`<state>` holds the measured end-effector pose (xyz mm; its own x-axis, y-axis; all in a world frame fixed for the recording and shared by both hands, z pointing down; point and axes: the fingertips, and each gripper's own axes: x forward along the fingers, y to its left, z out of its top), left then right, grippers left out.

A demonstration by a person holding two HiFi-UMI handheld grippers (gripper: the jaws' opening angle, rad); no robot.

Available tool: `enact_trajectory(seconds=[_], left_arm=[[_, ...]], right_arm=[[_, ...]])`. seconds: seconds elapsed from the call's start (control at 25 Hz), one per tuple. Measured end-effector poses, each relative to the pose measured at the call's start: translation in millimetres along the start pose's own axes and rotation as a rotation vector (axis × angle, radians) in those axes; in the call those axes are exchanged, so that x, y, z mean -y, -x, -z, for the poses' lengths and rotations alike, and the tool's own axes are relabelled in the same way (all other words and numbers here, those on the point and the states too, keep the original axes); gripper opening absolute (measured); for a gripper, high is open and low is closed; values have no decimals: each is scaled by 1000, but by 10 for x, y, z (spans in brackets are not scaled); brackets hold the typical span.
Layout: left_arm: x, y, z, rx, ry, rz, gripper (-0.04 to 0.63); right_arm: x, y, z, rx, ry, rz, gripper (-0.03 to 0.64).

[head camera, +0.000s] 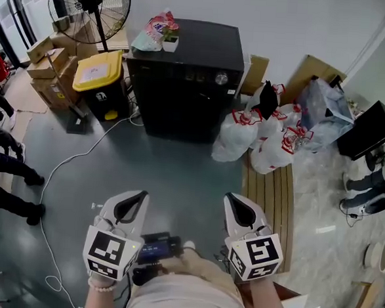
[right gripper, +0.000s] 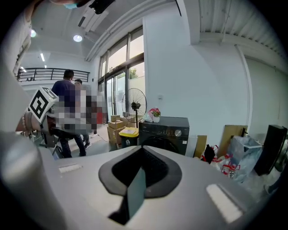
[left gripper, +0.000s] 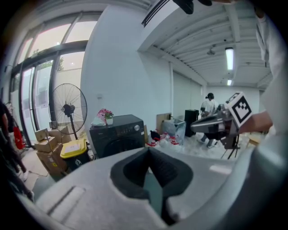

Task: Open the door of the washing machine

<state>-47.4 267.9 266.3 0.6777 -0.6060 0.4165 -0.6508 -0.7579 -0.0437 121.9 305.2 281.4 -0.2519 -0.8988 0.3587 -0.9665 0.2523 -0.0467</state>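
Note:
A black front-loading washing machine [head camera: 185, 77] stands against the far wall, its door closed; it also shows as the washing machine [left gripper: 118, 139] in the left gripper view and the washing machine [right gripper: 164, 134] in the right gripper view. My left gripper [head camera: 131, 204] is held low and well short of it, jaws shut with nothing between them. My right gripper [head camera: 239, 207] hangs beside it, also shut and empty. Both point toward the machine across the grey floor.
A yellow-lidded bin [head camera: 100, 84], cardboard boxes [head camera: 50, 68] and a standing fan [head camera: 90, 4] are left of the machine. White bags [head camera: 266, 135] and a wooden pallet [head camera: 268, 195] lie to its right. A white cable [head camera: 66, 167] runs over the floor. A person's legs [head camera: 7, 170] stand at left.

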Motion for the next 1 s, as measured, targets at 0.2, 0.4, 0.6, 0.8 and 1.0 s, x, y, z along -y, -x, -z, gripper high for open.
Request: enact_trajectory(seconds=[0.2, 0.4, 0.6, 0.8, 1.0], left_arm=[[38, -9, -54, 29, 27, 10, 42], [75, -30, -92, 42, 40, 2, 98], [64, -1, -94, 46, 44, -33, 100], [83, 43, -103, 42, 47, -74, 98], [152, 114, -84, 45, 55, -112, 97]], right_arm=[[-9, 7, -5, 19, -26, -12, 8], [25, 17, -14, 32, -36, -26, 123], [39, 28, -12, 37, -32, -40, 123], [68, 40, -4, 46, -28, -69, 123], [95, 87, 27, 45, -25, -92, 123]])
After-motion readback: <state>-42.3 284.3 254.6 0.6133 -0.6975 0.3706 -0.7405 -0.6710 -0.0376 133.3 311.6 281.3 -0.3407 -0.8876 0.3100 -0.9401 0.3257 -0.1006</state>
